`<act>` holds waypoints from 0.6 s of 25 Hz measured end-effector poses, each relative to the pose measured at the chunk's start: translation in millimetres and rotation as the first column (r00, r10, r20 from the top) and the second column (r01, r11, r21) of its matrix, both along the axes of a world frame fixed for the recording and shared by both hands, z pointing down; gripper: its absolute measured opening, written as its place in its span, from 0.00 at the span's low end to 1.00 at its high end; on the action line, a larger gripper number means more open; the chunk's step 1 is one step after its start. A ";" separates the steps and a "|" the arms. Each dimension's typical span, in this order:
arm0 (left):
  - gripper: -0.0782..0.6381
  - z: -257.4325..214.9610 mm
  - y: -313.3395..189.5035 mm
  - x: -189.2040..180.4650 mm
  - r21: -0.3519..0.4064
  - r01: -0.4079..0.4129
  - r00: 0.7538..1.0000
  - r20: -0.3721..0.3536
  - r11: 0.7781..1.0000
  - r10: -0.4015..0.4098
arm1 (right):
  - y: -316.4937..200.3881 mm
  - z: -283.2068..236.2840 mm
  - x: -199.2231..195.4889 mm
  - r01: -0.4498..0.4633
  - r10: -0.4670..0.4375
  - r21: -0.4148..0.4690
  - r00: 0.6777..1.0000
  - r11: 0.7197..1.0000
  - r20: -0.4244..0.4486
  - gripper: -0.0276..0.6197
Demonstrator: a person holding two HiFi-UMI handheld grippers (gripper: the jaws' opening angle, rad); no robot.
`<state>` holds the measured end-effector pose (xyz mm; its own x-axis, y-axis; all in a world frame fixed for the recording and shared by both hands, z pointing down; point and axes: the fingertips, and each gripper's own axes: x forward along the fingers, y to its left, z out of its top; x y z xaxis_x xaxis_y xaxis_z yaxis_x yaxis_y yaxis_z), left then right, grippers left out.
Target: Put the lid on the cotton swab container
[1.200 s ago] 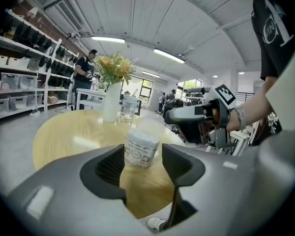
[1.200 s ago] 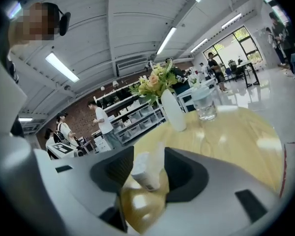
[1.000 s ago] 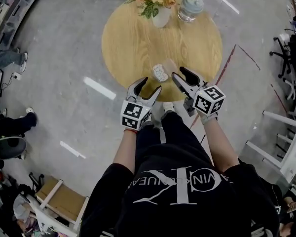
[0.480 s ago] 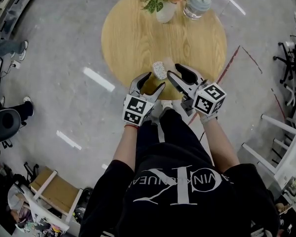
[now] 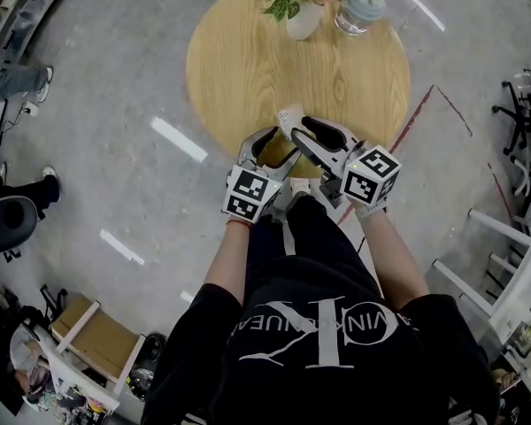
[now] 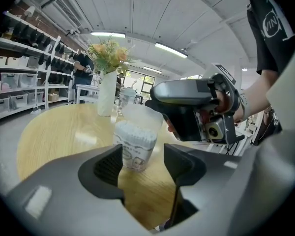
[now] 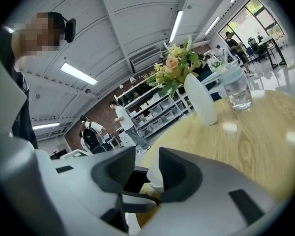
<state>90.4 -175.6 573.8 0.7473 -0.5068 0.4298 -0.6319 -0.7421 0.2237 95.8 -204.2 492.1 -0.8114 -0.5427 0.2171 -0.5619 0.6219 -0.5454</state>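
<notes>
Straddling the sidewall of the probably light, slippery lid (image 6: pixel 142 113), right gripper (image 7: pixel 147 165) gapes, as does left gripper (image 6: pixel 143 164) before the cotton swab container (image 6: pixel 134 149).

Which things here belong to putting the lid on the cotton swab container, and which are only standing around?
For the job:
- clear round container of white cotton swabs
- translucent plastic lid
- left claw, open
- right claw, open

Only standing around:
- white vase of orange flowers
- clear glass jar
</notes>
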 end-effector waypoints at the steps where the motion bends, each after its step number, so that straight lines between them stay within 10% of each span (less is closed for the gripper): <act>1: 0.46 0.4 -0.1 0.0 -0.001 0.001 1.000 0.000 1.000 -0.001 | -0.1 1.2 -1.1 0.002 -0.002 -0.003 1.000 1.000 0.000 0.28; 15: 0.46 7.0 -6.3 -2.9 0.015 -0.007 0.999 0.051 1.000 0.007 | -4.2 24.1 -18.8 0.051 -0.051 -0.008 0.974 0.999 -0.222 0.09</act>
